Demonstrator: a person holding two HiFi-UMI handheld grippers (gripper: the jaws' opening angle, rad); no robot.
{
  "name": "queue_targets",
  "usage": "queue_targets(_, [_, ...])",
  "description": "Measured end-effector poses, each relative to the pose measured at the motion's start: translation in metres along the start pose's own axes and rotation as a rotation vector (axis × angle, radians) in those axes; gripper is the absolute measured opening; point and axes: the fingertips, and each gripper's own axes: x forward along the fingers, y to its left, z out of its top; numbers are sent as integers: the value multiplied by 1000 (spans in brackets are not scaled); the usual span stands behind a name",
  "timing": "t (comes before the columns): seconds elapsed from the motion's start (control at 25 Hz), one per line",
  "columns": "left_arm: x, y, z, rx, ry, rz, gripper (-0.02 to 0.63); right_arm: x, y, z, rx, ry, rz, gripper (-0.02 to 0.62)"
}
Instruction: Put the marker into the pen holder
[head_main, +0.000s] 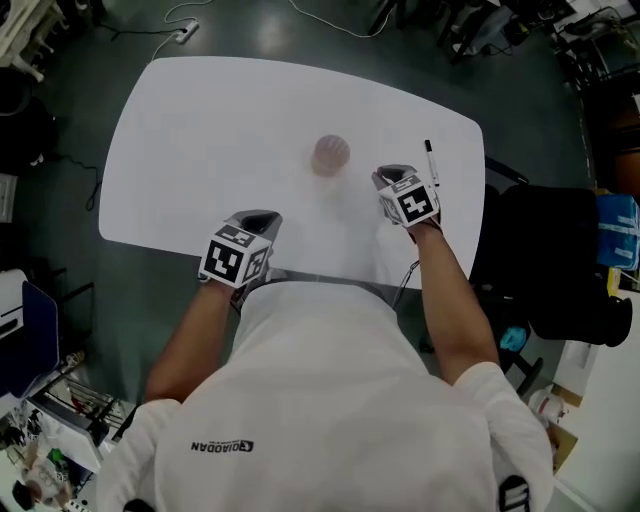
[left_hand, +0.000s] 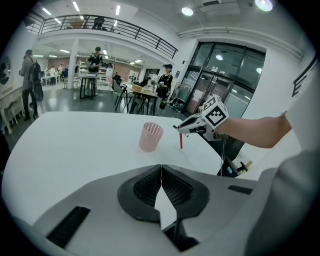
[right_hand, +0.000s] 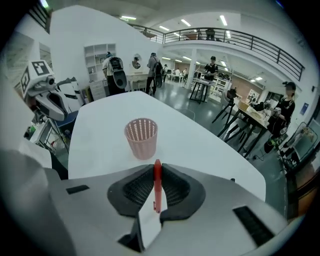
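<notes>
Railed mezzanine (left_hand: 100, 25) (dark floor (head_main: 150, 290))

- Marker (right_hand: 157, 192) – red, between the dark grey ribbed pads (right_hand: 136, 190) of the right hand-held gripper (right_hand: 156, 172).
- Pen holder (right_hand: 141, 138), ahead of that hand-held gripper – pale pink, patterned all over with small holes.
- Tabletop (head_main: 220, 130): plain white.
- Cube (head_main: 415, 203) on the right hand-held gripper: black-and-white square markers.
- Left hand-held gripper (left_hand: 161, 175): light grey body, dark pads.
- Second pen (head_main: 431, 162), just beyond the right hand-held gripper: black and white.
- Floor (head_main: 60, 260): dark grey-green.

Pen holder (head_main: 330, 155) on table (head_main: 190, 150), loose pen (head_main: 431, 162) lying to its right
</notes>
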Motion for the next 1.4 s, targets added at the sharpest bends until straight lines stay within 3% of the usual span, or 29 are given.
queue_targets(0.28, [-1,-6,15,41,-25,-15,28,-47,10,11,154,-173,-23,63])
queue_targets(0.64, [-10,3,20,42,-35,26,28,-76,23,25,471,-396,93,63])
queue_targets(0.88, [-15,1,10,29,-33,32,28,-81,13,63,577,-535,111,63])
queue_targets(1.16, [-23,5,-3,-5,-34,51,28,-75,-22,103,691,-622,87,63])
queue_targets(1.4, [-31,5,-16,-33,-42,63,28,-39,-24,103,772,-589,66,63])
